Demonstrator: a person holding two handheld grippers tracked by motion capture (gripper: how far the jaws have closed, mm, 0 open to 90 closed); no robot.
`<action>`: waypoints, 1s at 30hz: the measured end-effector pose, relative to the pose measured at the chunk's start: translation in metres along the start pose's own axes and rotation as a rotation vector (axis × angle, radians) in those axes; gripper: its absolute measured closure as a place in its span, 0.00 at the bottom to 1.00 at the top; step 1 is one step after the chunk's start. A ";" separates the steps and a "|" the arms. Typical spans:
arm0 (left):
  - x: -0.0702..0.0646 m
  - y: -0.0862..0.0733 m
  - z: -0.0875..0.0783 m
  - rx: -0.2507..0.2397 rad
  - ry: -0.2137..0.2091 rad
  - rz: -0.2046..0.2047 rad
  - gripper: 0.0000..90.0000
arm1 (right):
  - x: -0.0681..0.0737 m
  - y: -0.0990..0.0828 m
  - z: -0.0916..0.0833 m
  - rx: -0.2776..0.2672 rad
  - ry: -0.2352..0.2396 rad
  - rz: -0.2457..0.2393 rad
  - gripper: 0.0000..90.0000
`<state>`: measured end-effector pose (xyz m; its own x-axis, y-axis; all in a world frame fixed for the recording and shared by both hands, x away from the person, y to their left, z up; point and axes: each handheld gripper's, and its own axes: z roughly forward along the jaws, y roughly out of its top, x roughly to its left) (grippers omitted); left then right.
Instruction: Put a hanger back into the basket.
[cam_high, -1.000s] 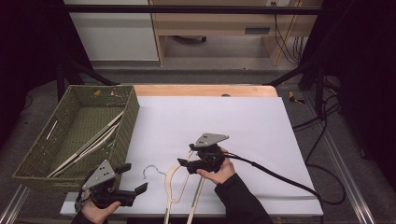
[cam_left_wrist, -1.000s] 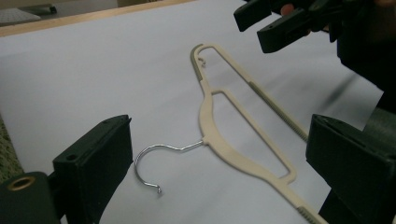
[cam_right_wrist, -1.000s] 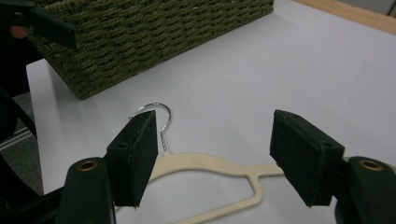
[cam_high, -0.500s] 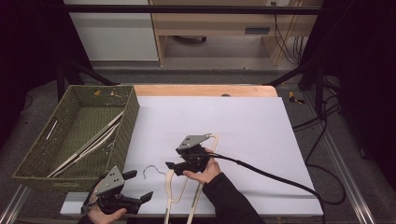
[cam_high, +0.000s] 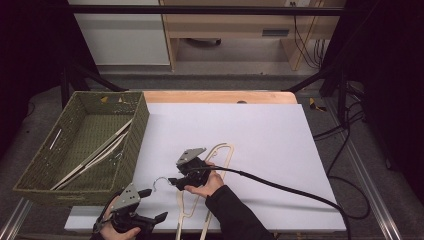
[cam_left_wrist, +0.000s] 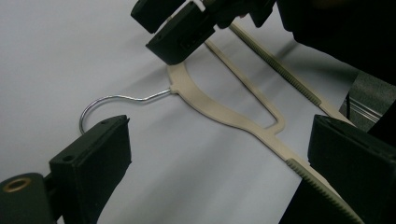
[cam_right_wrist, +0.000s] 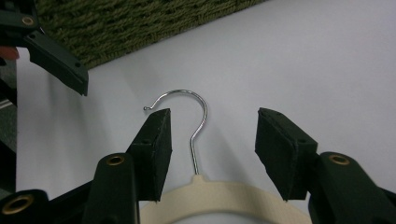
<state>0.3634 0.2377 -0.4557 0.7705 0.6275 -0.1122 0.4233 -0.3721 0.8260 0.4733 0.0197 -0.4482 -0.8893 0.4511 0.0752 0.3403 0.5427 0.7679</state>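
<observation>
While both hands work at the near edge of the bench, the scene reads as follows.

Bench: white sheet (cam_high: 260, 145) covers most of the bench, with a strip of bare wood showing along the far edge.

Hanger: cream plastic hanger (cam_high: 210, 175) lies flat on the sheet near the middle of the near edge, its metal hook (cam_high: 159, 181) pointing toward the left edge; a notched bar runs along its lower side in the left gripper view.

Right gripper: right gripper (cam_high: 181, 181) is held in the right hand (cam_high: 202, 182) directly over the hanger's neck; its fingers (cam_right_wrist: 156, 140) are released and spread to either side of the hook's straight wire (cam_right_wrist: 196, 149), touching neither the wire nor the cream shoulder below it.

Left gripper: left gripper (cam_high: 150, 210) sits at the near left corner of the sheet, just beside the hook's curve; its fingers (cam_left_wrist: 93, 154) are released and wide apart, with the hook and the hanger's shoulder lying between them farther off.

Basket: green woven basket (cam_high: 45, 175) stands off the sheet's left edge, holding several pale hangers (cam_high: 95, 155) laid slantwise inside.

Cable: black cable (cam_high: 290, 190) trails from the right gripper across the sheet to the near right corner.
</observation>
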 end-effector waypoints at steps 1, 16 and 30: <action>0.001 0.000 -0.001 -0.006 0.001 -0.006 0.07 | 0.001 0.000 0.003 0.007 -0.006 0.000 0.52; 0.002 0.000 -0.002 -0.009 -0.013 -0.012 0.07 | 0.006 -0.003 0.031 0.107 0.032 -0.051 0.68; 0.002 0.000 -0.002 -0.008 -0.014 -0.013 0.07 | 0.009 -0.007 0.033 0.149 0.034 -0.112 0.95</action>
<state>0.3647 0.2403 -0.4546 0.7715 0.6227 -0.1306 0.4295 -0.3584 0.8289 0.4730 0.0431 -0.4740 -0.9330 0.3596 0.0177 0.2778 0.6880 0.6704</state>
